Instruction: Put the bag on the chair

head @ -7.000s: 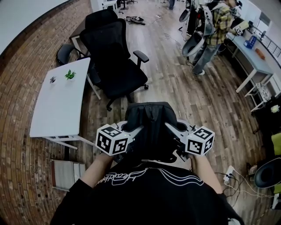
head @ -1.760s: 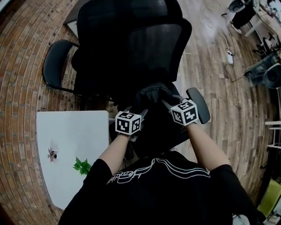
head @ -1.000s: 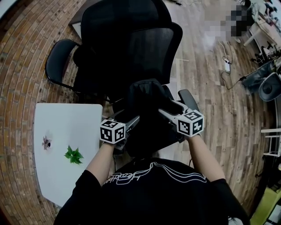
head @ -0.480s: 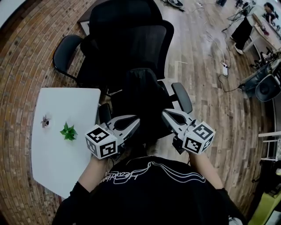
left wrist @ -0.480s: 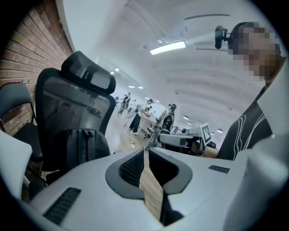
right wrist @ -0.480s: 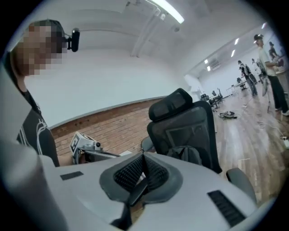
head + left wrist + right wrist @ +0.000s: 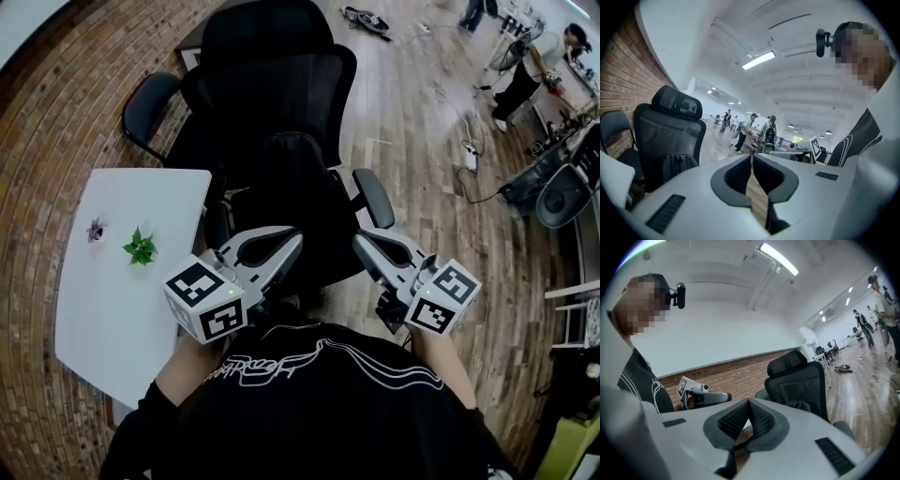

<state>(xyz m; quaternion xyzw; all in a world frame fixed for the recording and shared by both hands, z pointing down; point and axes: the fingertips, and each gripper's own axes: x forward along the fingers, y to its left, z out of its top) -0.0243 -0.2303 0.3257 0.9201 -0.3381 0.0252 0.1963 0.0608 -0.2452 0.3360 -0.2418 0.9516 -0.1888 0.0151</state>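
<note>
Left gripper (image 7: 292,243): jaws pressed tip to tip with nothing between them, only floor showing through the slot behind the pads; they have just been closing. Right gripper (image 7: 362,242): jaws likewise together and empty. Both are held up close to the person's chest, tips pointing away from the body and roughly level. A second ago they stood spread on either side of the bag, lower and further forward. Bag (image 7: 298,173): black, no longer in either grip. It stands beyond and below both sets of tips, on the line between them, on the seat of the chair (image 7: 281,80). It is close against the mesh backrest, though contact there cannot be told, black on black. Armrest (image 7: 372,197): ahead of the right gripper's tips, beside the bag. White table (image 7: 112,309): off the left gripper's outer side, carrying a small green plant (image 7: 141,247). Smaller black chair (image 7: 150,98): further out, ahead and to the left of the left gripper. People (image 7: 530,56): far beyond the right gripper, across the wooden floor. Assessment: release and pull-back read as the placement done. The bag appears settled, leaving only a check that it does not slump.
</note>
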